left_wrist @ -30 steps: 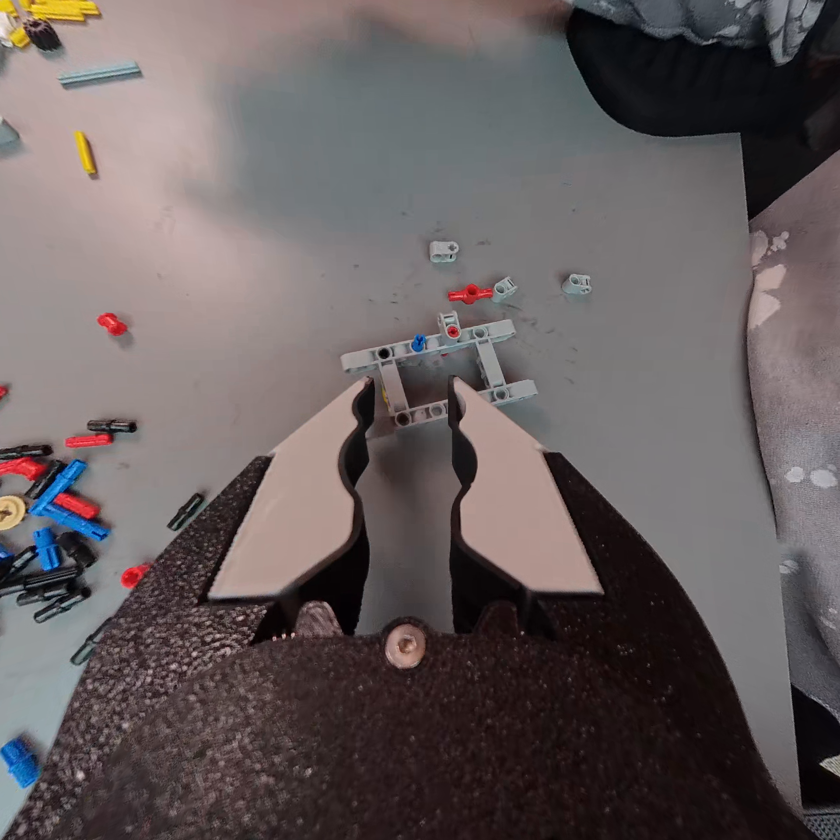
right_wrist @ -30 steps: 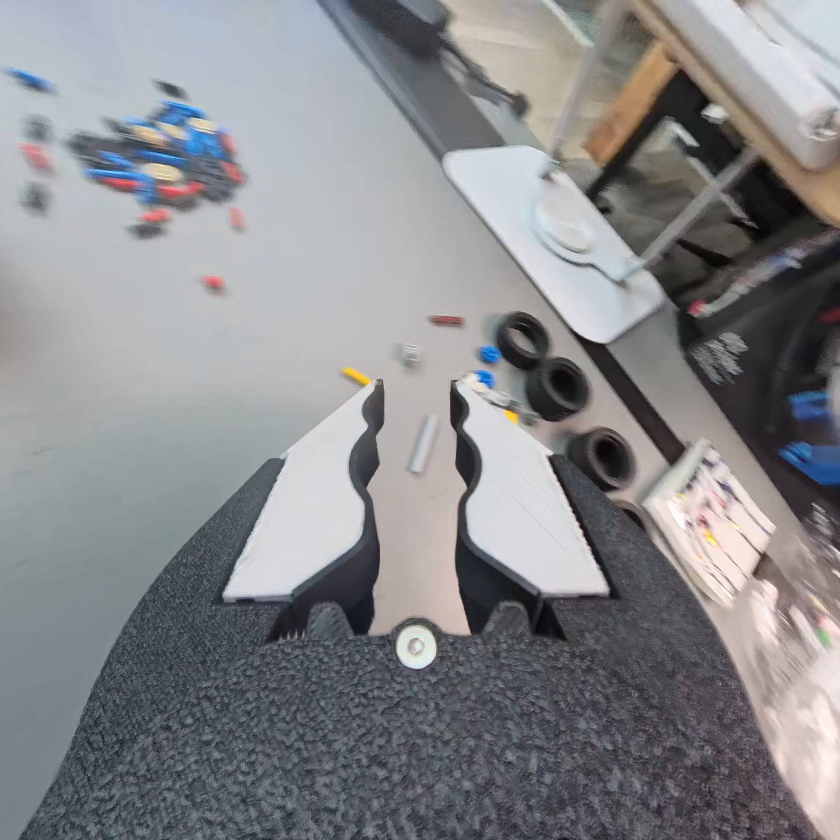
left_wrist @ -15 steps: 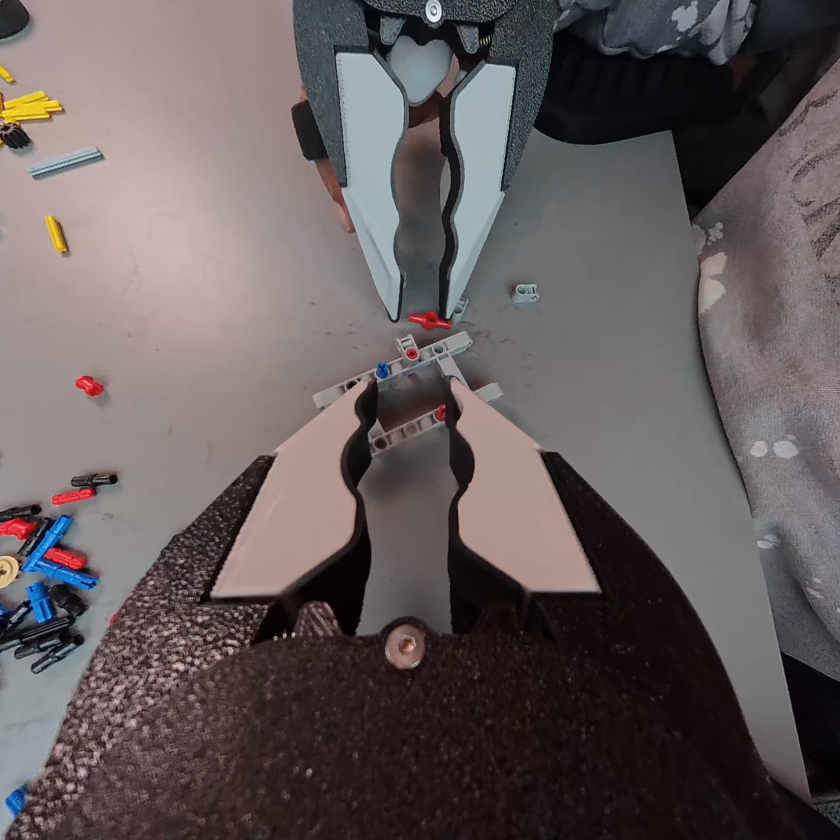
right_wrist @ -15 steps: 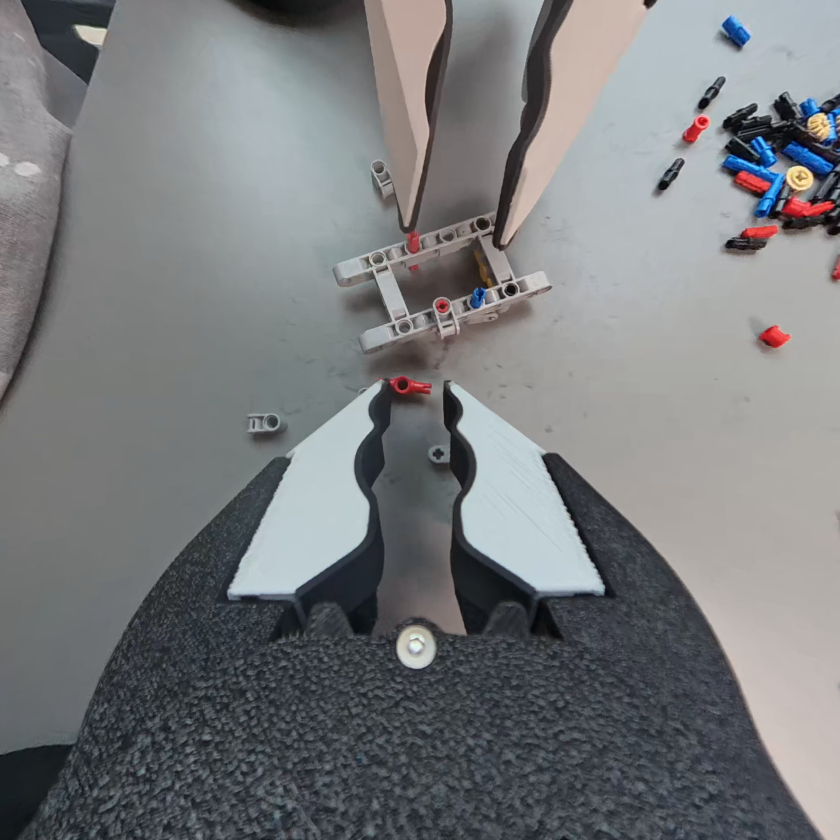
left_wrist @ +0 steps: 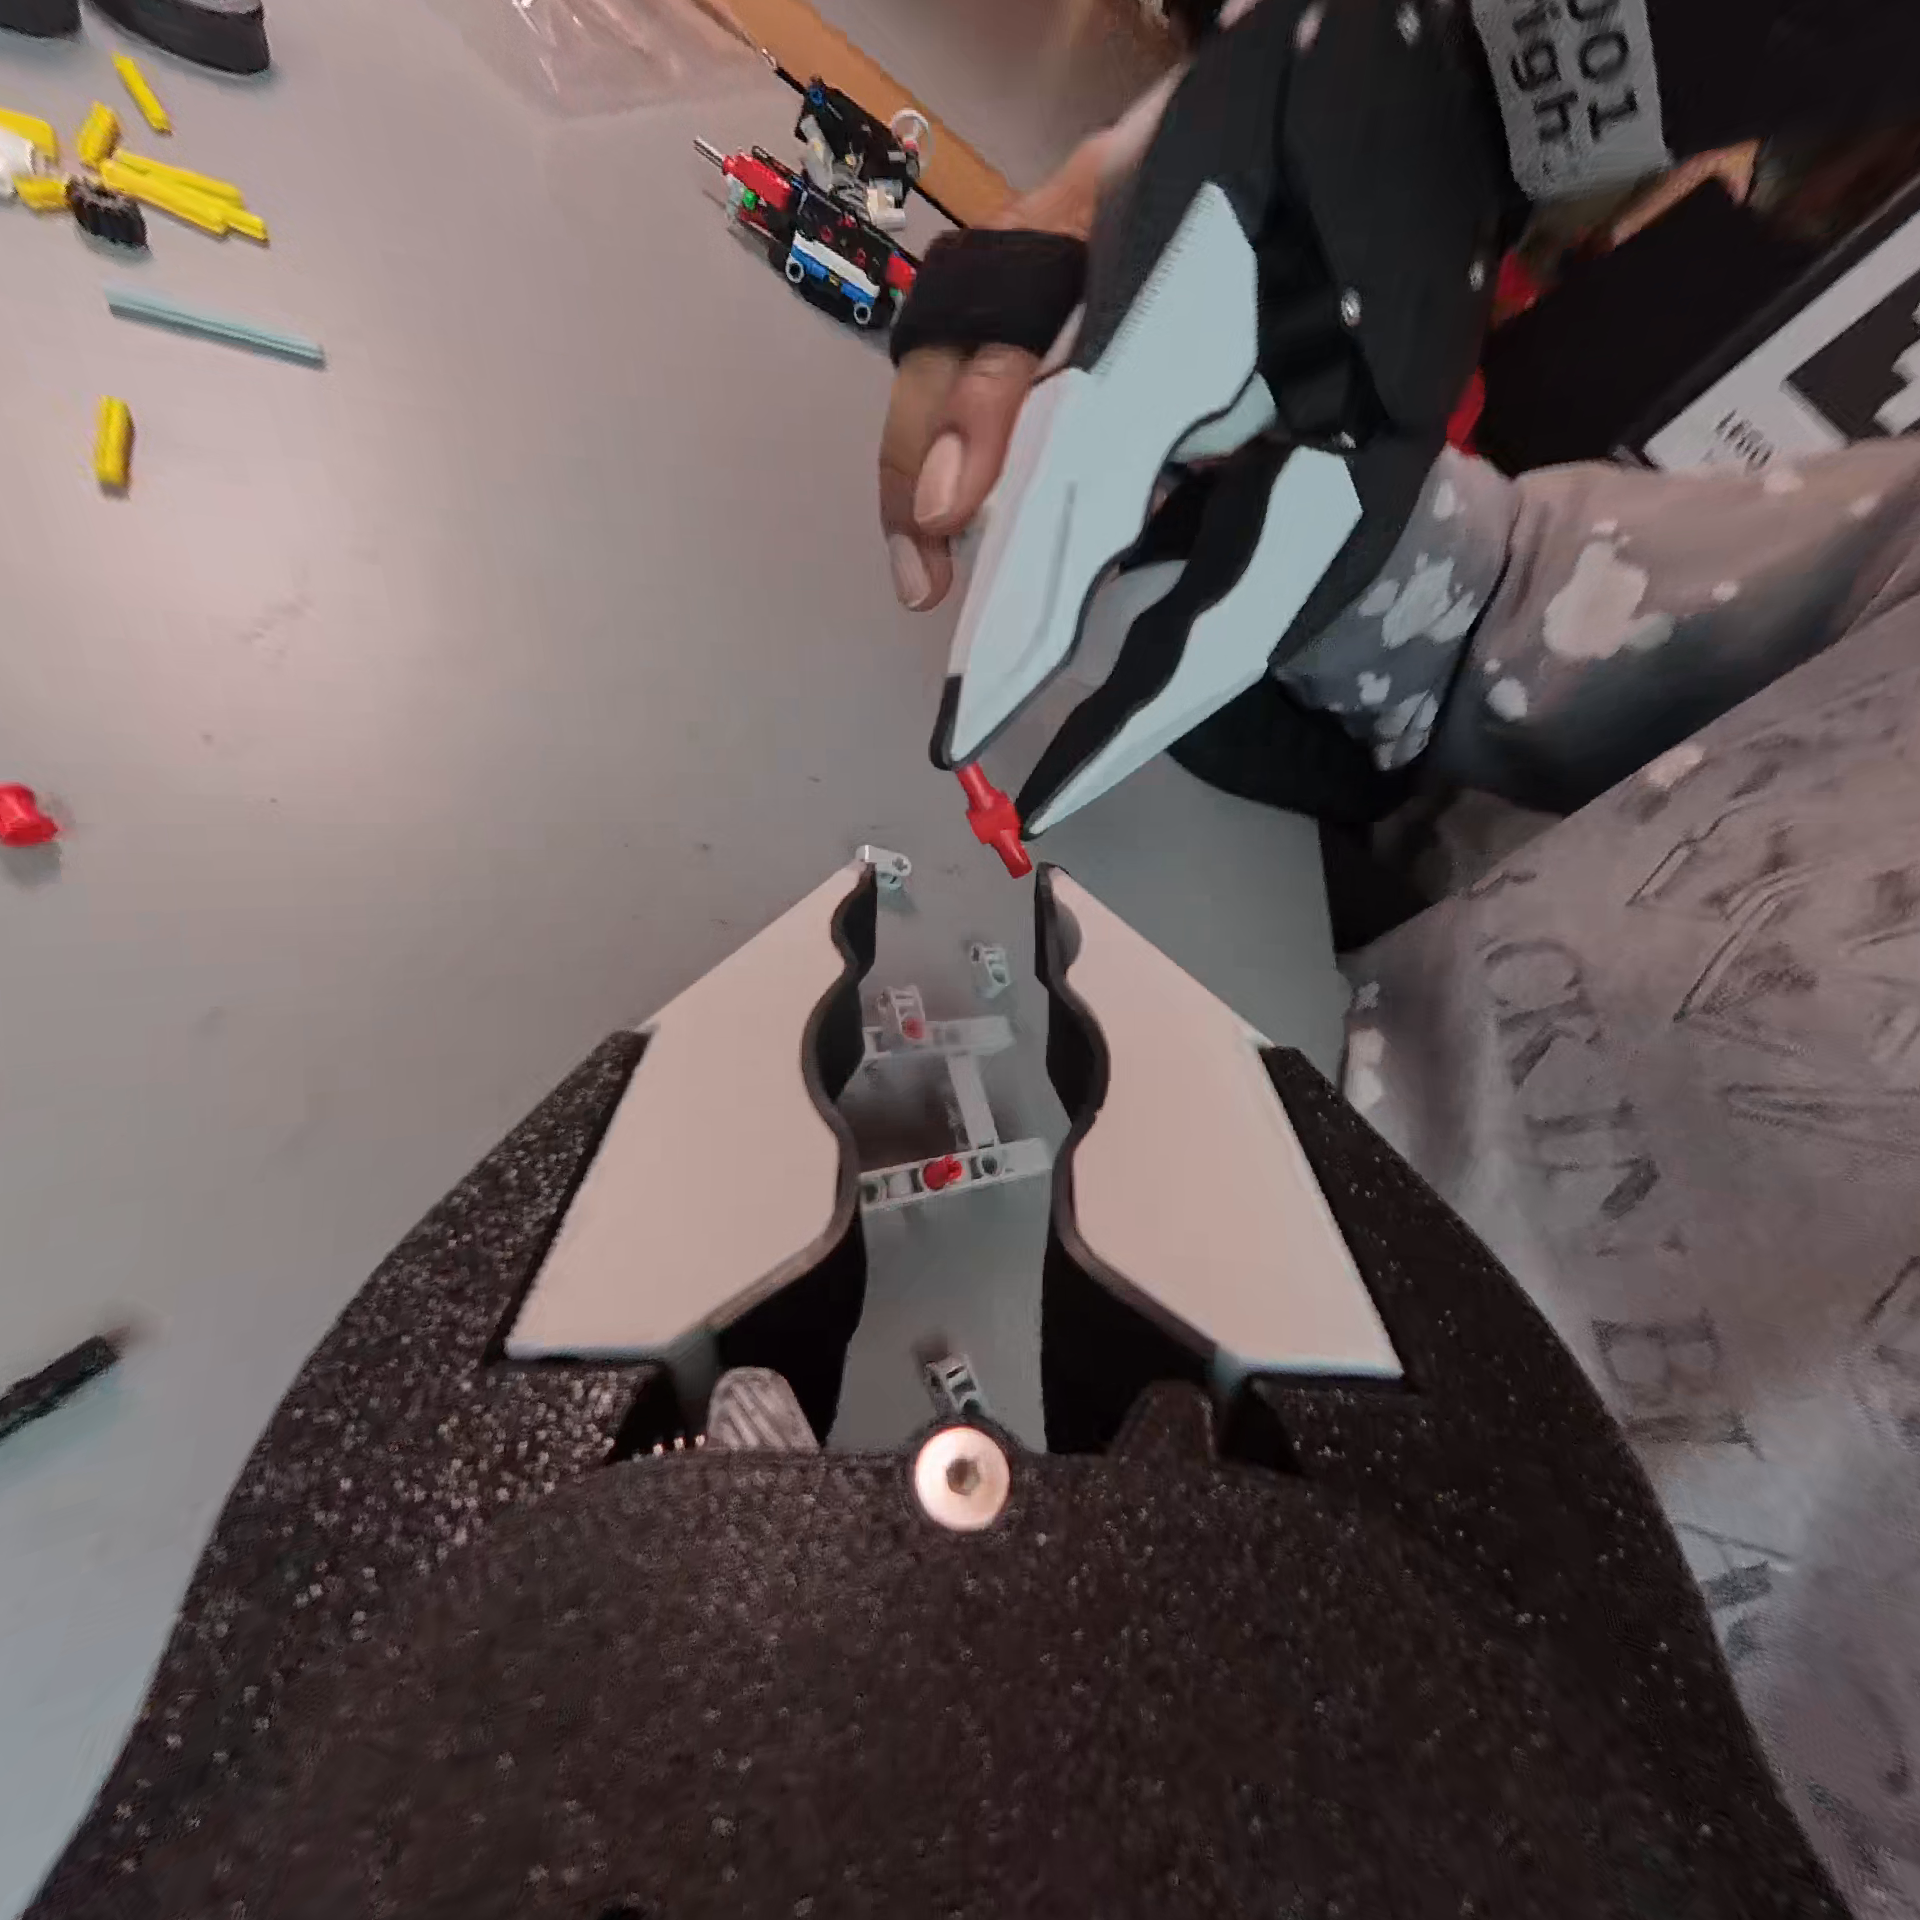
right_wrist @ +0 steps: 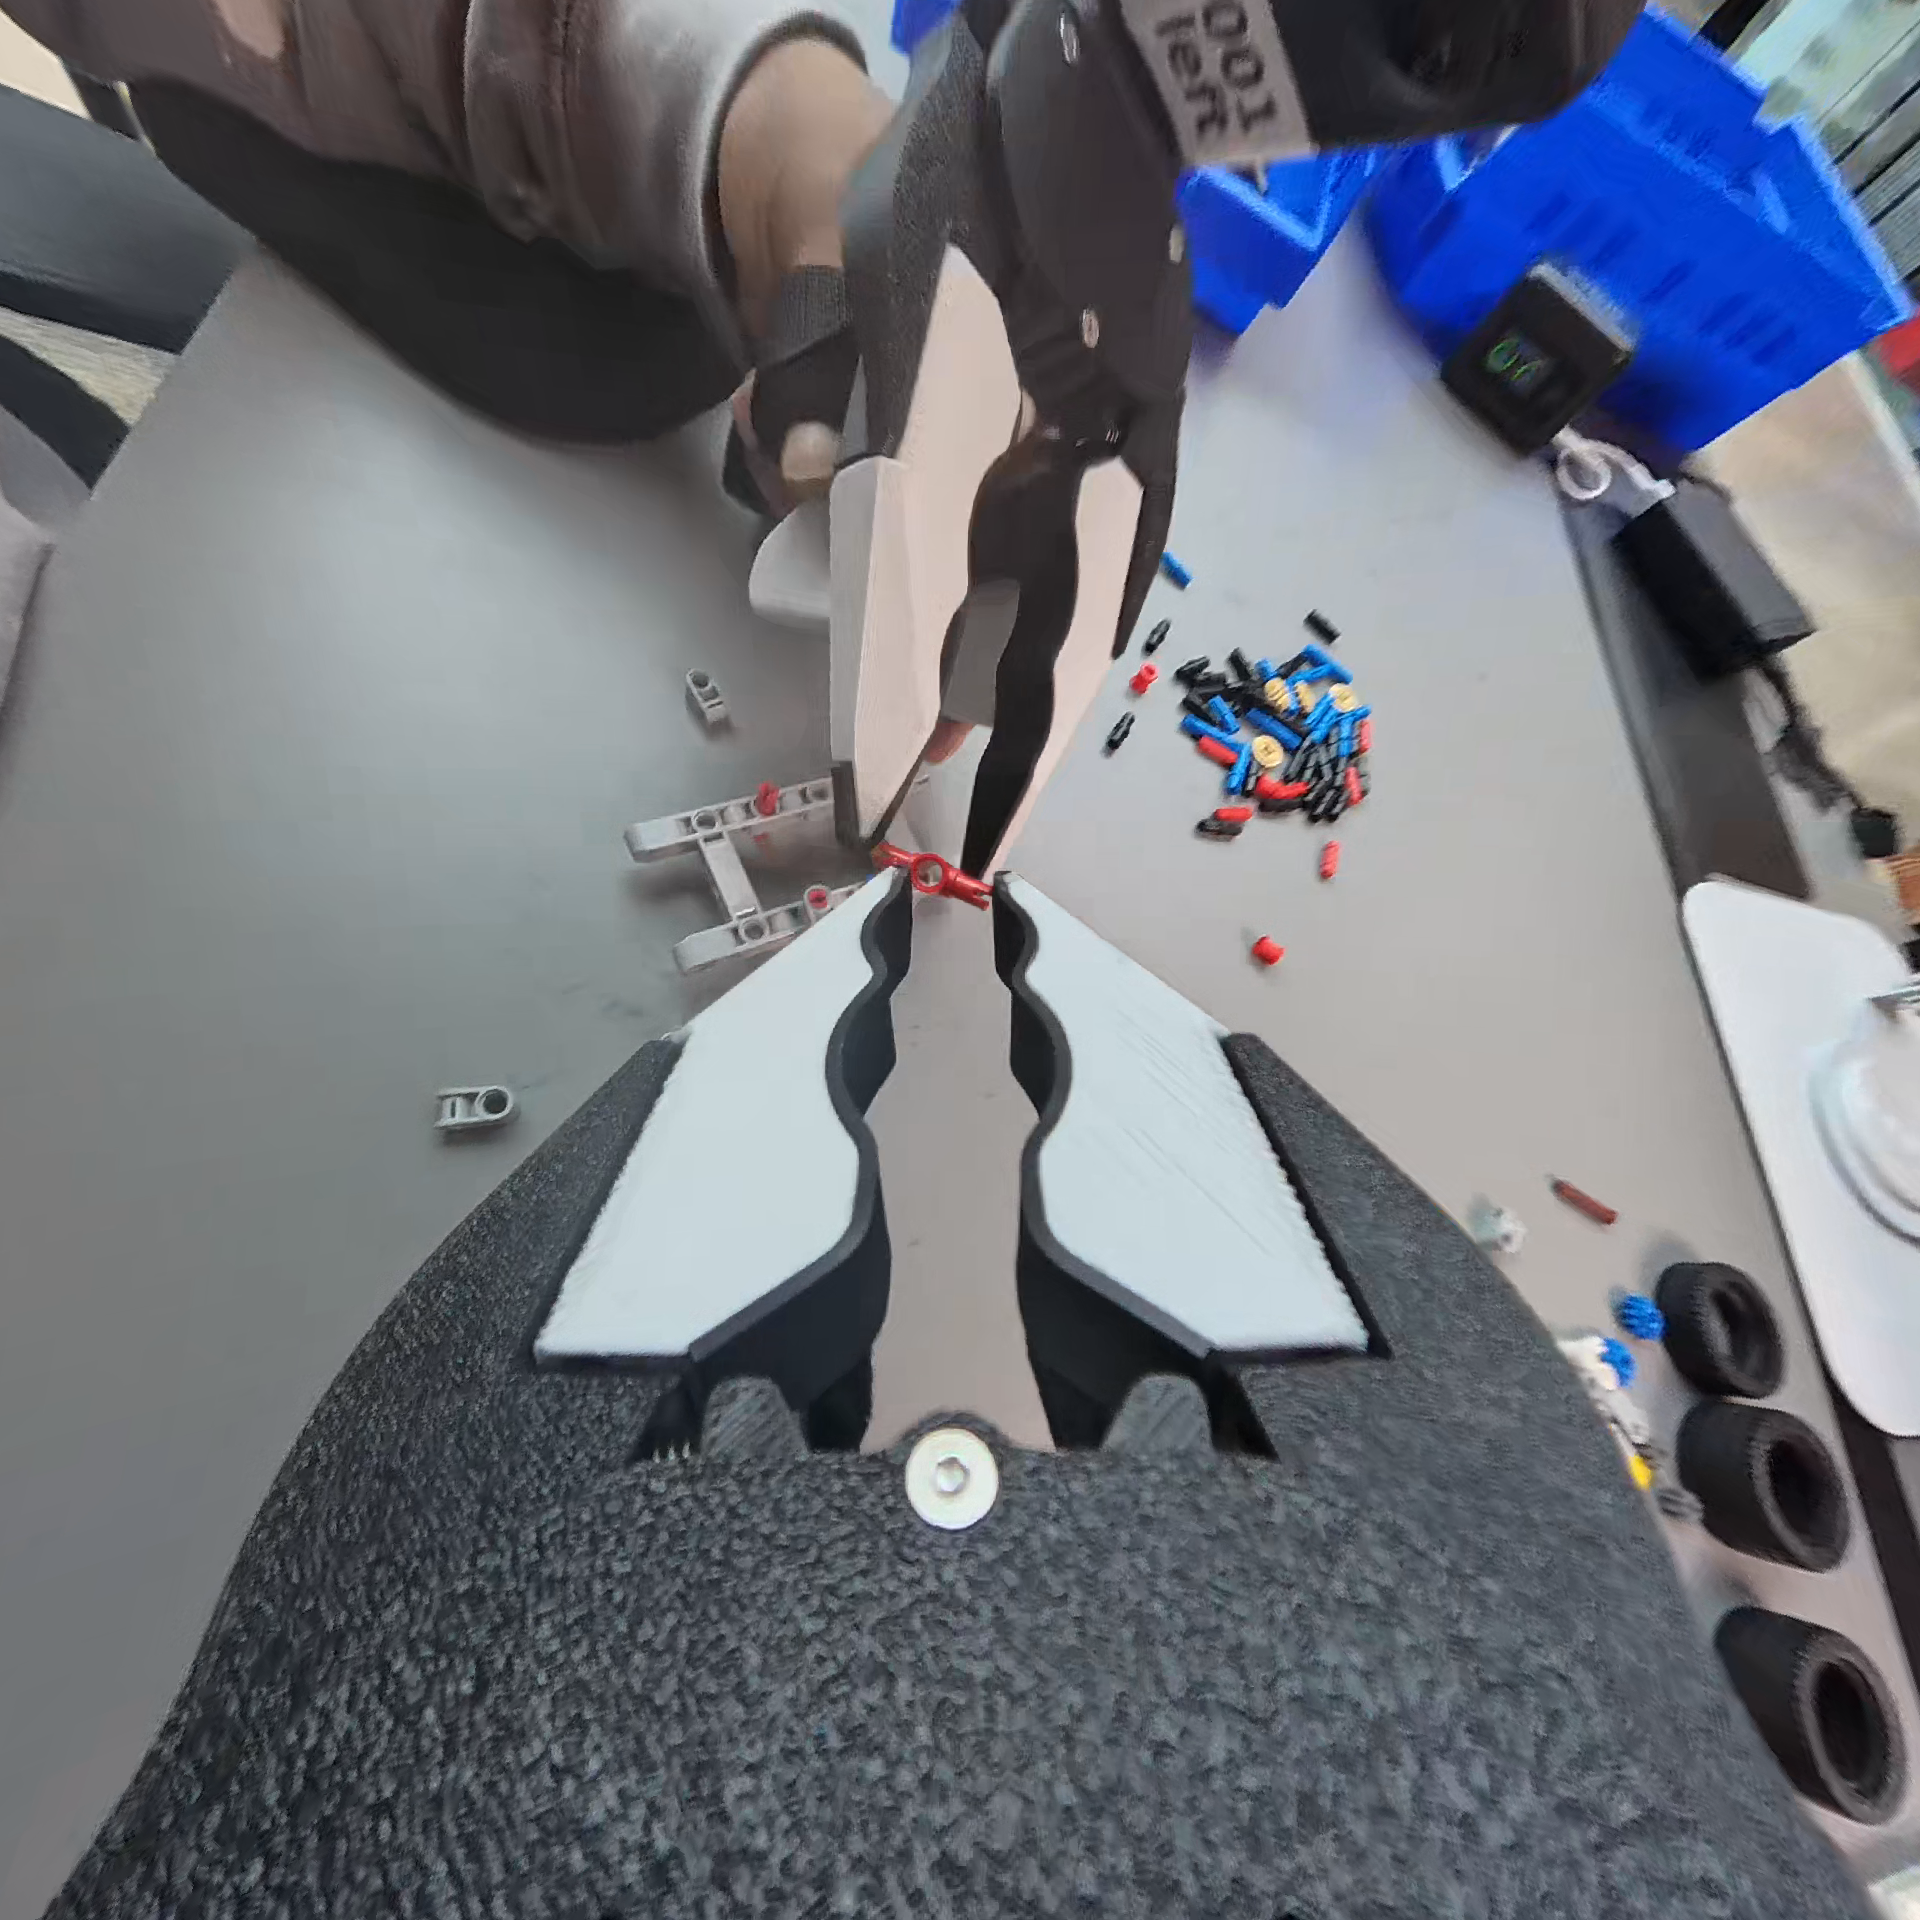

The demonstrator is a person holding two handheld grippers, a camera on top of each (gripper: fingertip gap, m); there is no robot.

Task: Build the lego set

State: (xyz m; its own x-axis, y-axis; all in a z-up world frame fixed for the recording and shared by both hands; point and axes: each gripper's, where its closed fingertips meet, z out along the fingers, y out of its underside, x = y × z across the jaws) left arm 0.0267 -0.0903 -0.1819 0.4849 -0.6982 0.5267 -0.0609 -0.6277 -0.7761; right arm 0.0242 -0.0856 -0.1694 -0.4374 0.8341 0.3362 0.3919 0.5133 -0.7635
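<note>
A grey beam frame [right_wrist: 727, 862] with red pins lies flat on the grey table; it also shows between my left fingers in the left wrist view [left_wrist: 951, 1101]. My left gripper [left_wrist: 956, 873] is open and hovers over the frame; in the right wrist view [right_wrist: 914, 831] its tips stand at the frame's right end. My right gripper [right_wrist: 948, 881] is shut on a small red axle pin [right_wrist: 930, 871] and holds it above the table. In the left wrist view this gripper [left_wrist: 987, 795] has the red pin [left_wrist: 992, 816] sticking out of its tips, just beyond my left fingertips.
Small grey connectors [left_wrist: 885, 862] [right_wrist: 473, 1107] lie around the frame. A pile of blue, black and red pins [right_wrist: 1278, 738] is at the right, black tyres [right_wrist: 1720, 1330] at the table edge, blue bins [right_wrist: 1642, 208] behind. Yellow pieces [left_wrist: 156, 187] and a small built model [left_wrist: 831, 229] lie farther off. My left and right fingertips are right by each other.
My right gripper has closed on the red pin that lay beside the frame and lifted it off the table. My left gripper has moved forward over the frame and stays open.
</note>
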